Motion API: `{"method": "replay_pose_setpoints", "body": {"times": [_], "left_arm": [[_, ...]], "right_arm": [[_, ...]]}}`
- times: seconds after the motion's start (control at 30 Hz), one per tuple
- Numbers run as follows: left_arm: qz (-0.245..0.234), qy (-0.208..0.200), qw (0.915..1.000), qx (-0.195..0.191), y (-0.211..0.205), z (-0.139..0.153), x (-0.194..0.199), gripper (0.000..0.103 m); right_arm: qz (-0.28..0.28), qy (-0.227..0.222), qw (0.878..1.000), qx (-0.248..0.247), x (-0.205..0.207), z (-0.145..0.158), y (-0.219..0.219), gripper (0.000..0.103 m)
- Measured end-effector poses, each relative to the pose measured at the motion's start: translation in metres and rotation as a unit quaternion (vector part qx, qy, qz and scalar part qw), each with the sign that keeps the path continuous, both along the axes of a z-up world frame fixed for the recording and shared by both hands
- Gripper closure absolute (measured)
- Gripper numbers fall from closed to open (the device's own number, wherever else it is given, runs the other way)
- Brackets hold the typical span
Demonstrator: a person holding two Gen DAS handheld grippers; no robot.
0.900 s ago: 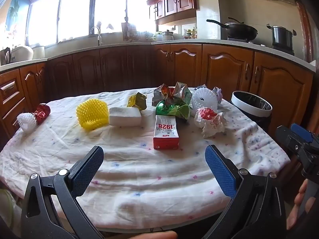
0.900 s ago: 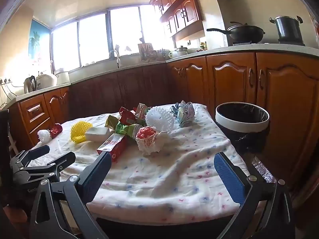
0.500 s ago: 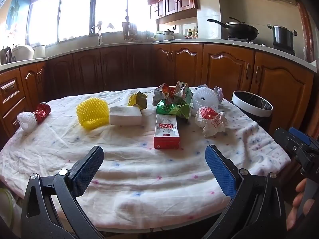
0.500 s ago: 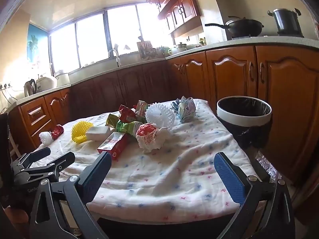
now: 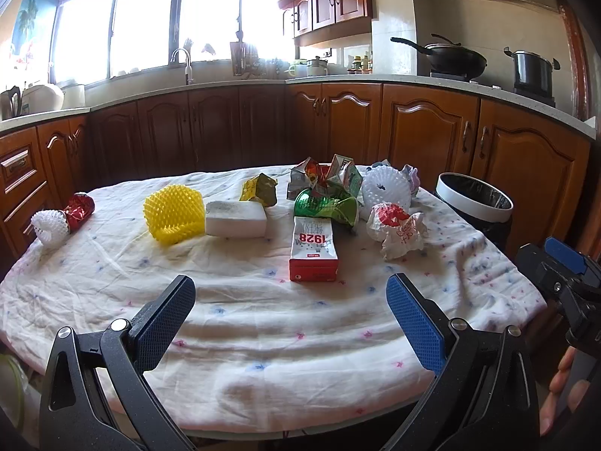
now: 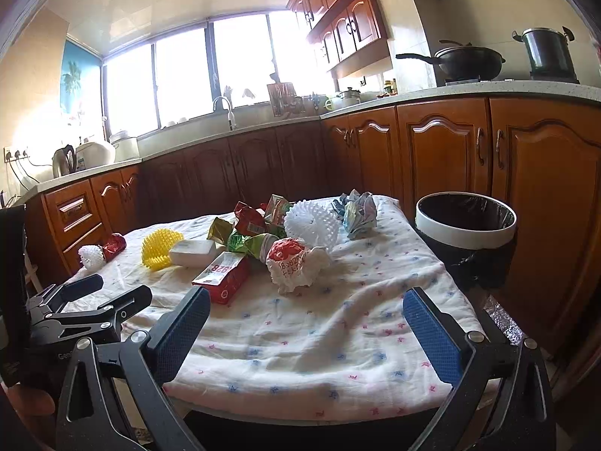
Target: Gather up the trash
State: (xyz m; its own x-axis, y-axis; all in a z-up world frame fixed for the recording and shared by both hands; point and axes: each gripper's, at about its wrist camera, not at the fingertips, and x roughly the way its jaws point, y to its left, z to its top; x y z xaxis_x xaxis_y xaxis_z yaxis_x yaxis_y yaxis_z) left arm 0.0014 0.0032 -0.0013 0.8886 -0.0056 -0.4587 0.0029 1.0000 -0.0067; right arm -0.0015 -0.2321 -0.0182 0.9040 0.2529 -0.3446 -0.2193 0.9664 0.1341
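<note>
Trash lies on a cloth-covered table (image 5: 263,330): a red and white carton marked 1928 (image 5: 314,253), a crumpled white and red wrapper (image 5: 396,227), a green wrapper (image 5: 326,206), a white foam block (image 5: 236,218), a yellow spiky foam net (image 5: 173,213), a white foam net (image 5: 385,188) and crushed cartons (image 5: 325,178). A bin with a white rim and black liner (image 6: 465,221) stands right of the table. My left gripper (image 5: 291,312) is open and empty at the table's near edge. My right gripper (image 6: 306,323) is open and empty, near the table's right front corner.
A red wrapper with a white net (image 5: 62,218) lies at the table's far left. A crumpled blue-grey paper (image 6: 357,210) lies near the bin. Wooden cabinets (image 5: 424,139) ring the room. A wok (image 5: 450,58) and a pot (image 5: 531,69) sit on the stove.
Both grippers stay open. The right wrist view has drifted slightly closer to the table and bin; the left view has barely shifted.
</note>
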Motion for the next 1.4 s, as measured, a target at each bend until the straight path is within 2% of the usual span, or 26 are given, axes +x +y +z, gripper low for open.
{"method": "replay_pose_setpoints", "body": {"times": [1.4], "left_arm": [[-0.01, 0.004, 0.9999, 0.002, -0.0042, -0.0011, 0.0019, 0.0]], "right_arm": [[0.017, 0.004, 1.0, 0.008, 0.0033, -0.0039, 0.0029, 0.0]]}}
